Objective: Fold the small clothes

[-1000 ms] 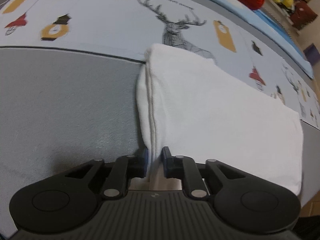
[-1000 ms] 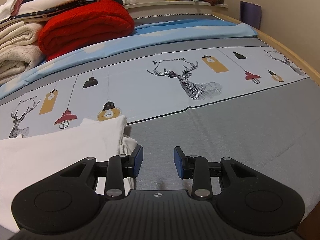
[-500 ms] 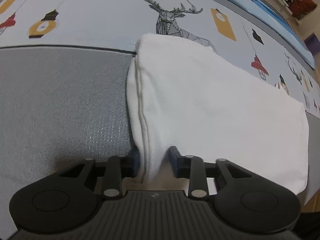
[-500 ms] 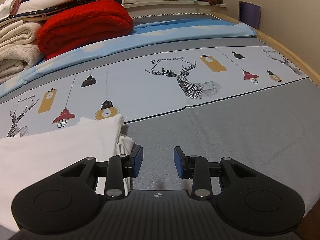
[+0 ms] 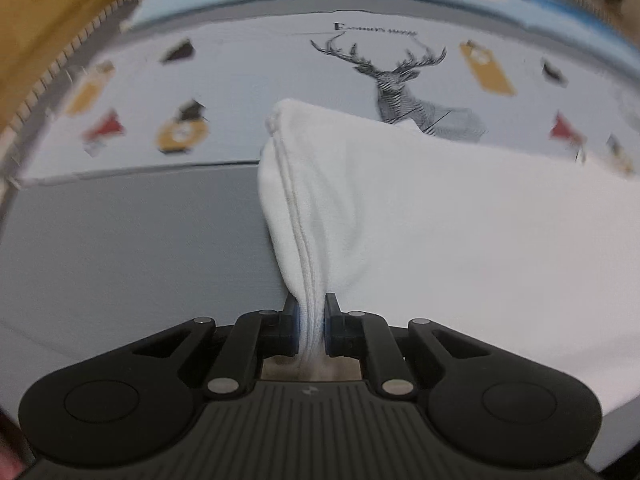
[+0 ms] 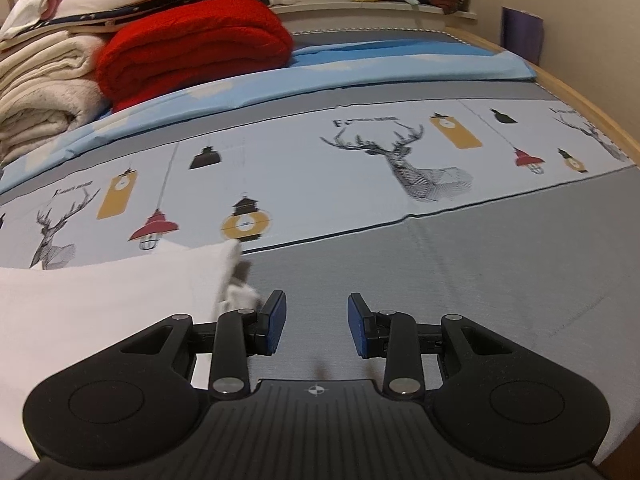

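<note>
Since a second ago, my left claw (image 5: pixel 311 326) has been narrowing around the hemmed corner of the white garment (image 5: pixel 440 216), and that corner is now rising off the bed in a bunched ridge where before it was lying slack between the pads. The jaws are closing, and the blue pads (image 5: pixel 295 330) are pressing the gathered hem from both sides, so I am gripping the cloth. From the pinched corner the hem is running away as a raised fold towards the deer print (image 5: pixel 404 88) on the bedsheet (image 5: pixel 132 240), and the rest of the garment is spreading flat to the right of the fold, lying partly on the grey band of the sheet and partly over the pale printed band, just below the deer. The left view is somewhat blurred.

My right claw (image 6: pixel 317 328) is hanging with its jaws standing apart and nothing between them, only grey sheet showing in the gap. It has not shifted since the earlier frames. The garment's other end (image 6: pixel 120 292) is lying just to the left of this claw, with a crumpled corner close beside the left pad but not touching it as far as I can tell. Beyond the garment, a folded red blanket (image 6: pixel 196 44) is sitting on the far side of the bed, next to a pile of cream towels (image 6: pixel 44 84).
</note>
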A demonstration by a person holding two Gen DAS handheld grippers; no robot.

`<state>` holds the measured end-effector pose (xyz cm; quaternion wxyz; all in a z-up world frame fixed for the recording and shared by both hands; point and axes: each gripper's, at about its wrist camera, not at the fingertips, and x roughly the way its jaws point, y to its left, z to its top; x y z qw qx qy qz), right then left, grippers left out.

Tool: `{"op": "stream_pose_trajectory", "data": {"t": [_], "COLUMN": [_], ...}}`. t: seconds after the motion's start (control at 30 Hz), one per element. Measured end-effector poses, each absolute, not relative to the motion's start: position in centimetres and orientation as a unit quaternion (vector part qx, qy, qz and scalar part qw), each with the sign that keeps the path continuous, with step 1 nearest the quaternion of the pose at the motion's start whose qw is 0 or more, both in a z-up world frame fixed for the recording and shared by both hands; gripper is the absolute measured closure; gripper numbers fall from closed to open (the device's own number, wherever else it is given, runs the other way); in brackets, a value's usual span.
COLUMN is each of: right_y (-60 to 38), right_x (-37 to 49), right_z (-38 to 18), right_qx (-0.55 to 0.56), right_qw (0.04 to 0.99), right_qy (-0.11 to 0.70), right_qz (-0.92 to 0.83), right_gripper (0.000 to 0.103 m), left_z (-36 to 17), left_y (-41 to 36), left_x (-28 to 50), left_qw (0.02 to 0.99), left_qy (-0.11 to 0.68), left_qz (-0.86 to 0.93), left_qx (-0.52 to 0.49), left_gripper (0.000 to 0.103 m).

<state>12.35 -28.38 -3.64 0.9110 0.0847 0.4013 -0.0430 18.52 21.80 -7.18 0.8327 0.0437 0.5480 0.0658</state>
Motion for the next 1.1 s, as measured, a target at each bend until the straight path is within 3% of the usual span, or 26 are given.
{"op": "stream_pose_trajectory", "data": {"t": [0.1,0.37,0.73,0.83,0.9,1.0,1.1], "right_y": [-27.8,-28.4,-27.6,-27.4,-27.3,-27.1,-26.7], "right_x": [12.4,12.3,11.5,11.3,11.2,11.1,11.4], "right_z": [-3.4,-2.8,-2.5,-2.3,-2.0,-1.8,-2.0], "right_qx": [0.083,0.1,0.086,0.096,0.105,0.126,0.146], "right_qw": [0.913,0.915,0.919,0.918,0.919,0.918,0.913], "right_qy": [0.398,0.389,0.386,0.384,0.38,0.375,0.379], "right_qz": [-0.033,-0.026,-0.009,-0.003,0.005,0.023,0.04], "right_gripper": [0.068,0.068,0.068,0.068,0.068,0.068,0.068], "left_z": [-6.1,-1.8,-0.1,-0.4,-0.1,0.3,-1.1], "left_y": [21.3,18.7,5.0,1.3,0.4,1.5,4.1], "left_x": [18.2,18.0,20.3,20.7,20.6,20.0,20.5], "left_qw": [0.84,0.869,0.849,0.822,0.812,0.841,0.84], "left_qy": [0.537,0.489,0.464,0.466,0.45,0.44,0.481], "left_qz": [0.055,-0.027,-0.196,-0.262,-0.298,-0.256,-0.193], "left_qx": [0.051,-0.073,-0.158,-0.196,-0.221,-0.184,-0.158], "left_gripper": [0.091,0.092,0.092,0.084,0.065,0.065,0.065]}}
